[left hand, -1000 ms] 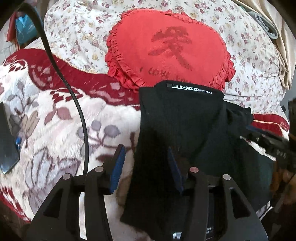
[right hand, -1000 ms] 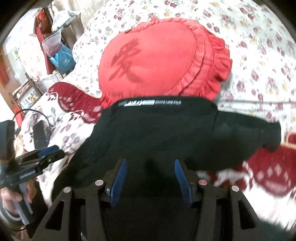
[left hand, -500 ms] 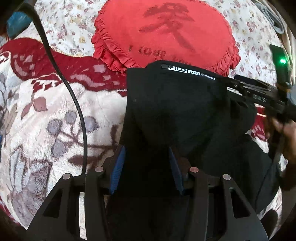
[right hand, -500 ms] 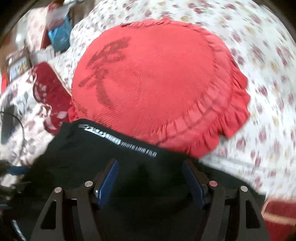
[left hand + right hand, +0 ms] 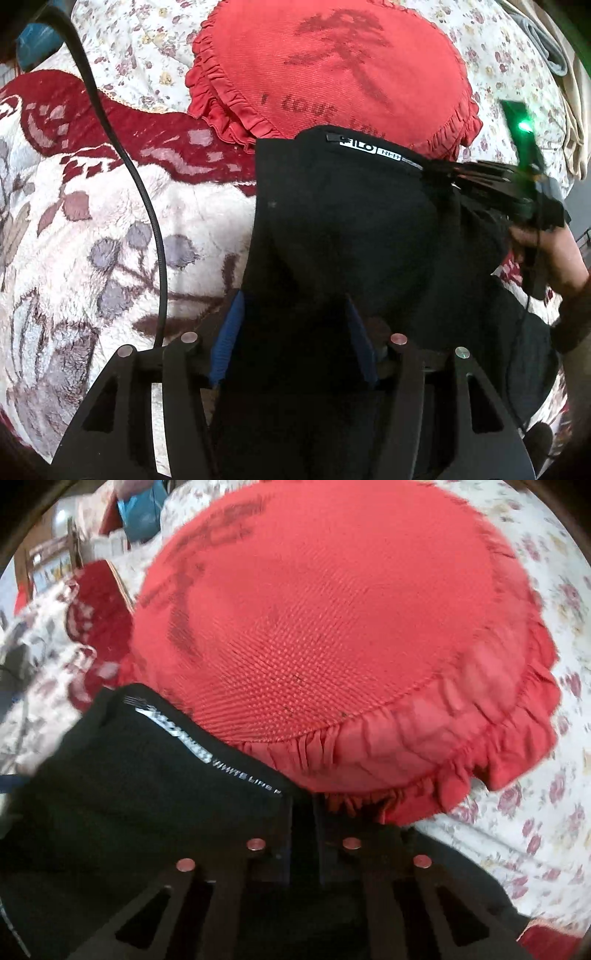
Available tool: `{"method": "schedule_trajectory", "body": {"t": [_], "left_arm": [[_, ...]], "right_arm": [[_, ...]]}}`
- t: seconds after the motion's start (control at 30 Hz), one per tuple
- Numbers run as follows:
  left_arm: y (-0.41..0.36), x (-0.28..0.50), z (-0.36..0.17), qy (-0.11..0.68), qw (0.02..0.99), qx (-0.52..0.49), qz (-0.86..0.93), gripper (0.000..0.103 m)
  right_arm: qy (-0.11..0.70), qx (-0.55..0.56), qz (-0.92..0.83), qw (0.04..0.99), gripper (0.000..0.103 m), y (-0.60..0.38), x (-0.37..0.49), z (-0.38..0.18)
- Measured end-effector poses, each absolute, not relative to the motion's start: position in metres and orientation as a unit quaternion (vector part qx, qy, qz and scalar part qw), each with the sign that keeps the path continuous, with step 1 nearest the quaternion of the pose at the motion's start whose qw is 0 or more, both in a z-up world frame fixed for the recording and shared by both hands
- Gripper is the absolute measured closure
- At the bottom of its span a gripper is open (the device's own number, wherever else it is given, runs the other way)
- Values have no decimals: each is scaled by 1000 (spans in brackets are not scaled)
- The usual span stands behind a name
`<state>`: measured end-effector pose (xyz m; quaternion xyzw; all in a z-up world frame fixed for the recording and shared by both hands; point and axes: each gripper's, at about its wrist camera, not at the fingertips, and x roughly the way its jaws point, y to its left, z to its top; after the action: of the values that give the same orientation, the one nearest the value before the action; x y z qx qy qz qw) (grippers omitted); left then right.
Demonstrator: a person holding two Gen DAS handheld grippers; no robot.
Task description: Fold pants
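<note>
On the bed, my right gripper (image 5: 303, 823) is clamped on the black pants (image 5: 343, 229) at their waistband, against the red heart cushion (image 5: 332, 627); my left gripper (image 5: 291, 332), tilted down, is opening astride the fabric, fingertips hidden.

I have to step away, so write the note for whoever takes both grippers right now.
Right gripper: shut on the black pants at the waistband's right end, beside the white label.
Left gripper: jaws opening; pants cloth lies between the blue pads but is not pinched.
Pants: on the flowered blanket, waistband edge lying on the rim of the red heart cushion. A black cable runs across the blanket to the left of them.
Done: the pants look partly doubled over, still bunched on the right.
Left: probably smooth the bunched side and finish the folds.
</note>
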<state>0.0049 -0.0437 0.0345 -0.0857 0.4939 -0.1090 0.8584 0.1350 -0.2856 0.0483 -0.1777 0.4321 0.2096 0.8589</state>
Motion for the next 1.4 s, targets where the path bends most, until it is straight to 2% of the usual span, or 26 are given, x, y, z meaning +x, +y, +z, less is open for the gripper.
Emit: {"method": "schedule_trajectory", "body": {"t": [0.17, 0.47, 0.67, 0.83, 0.9, 1.0, 1.07, 1.2, 1.4], "left_arm": [[-26, -3, 48, 481, 864, -115, -97, 47], [30, -39, 84, 438, 883, -153, -69, 47], [52, -54, 103, 426, 888, -164, -54, 47], [37, -68, 104, 430, 887, -150, -74, 47], [30, -70, 97, 440, 883, -143, -79, 47], [18, -72, 87, 453, 878, -124, -90, 47], [11, -70, 79, 460, 875, -116, -94, 47], [4, -61, 68, 465, 872, -119, -95, 47], [0, -52, 58, 473, 865, -127, -103, 47]], "right_arm": [[405, -174, 220, 870, 97, -300, 89, 81], [361, -109, 243, 894, 97, -315, -56, 138], [410, -28, 284, 866, 97, -301, -146, 101], [465, 2, 291, 836, 96, -280, -168, 49], [473, 7, 281, 835, 95, -279, -170, 46], [446, 21, 281, 850, 84, -288, -171, 68], [425, 30, 266, 865, 58, -297, -169, 85], [418, 62, 260, 868, 57, -304, -153, 98], [427, 75, 223, 873, 56, -304, -129, 87]]}}
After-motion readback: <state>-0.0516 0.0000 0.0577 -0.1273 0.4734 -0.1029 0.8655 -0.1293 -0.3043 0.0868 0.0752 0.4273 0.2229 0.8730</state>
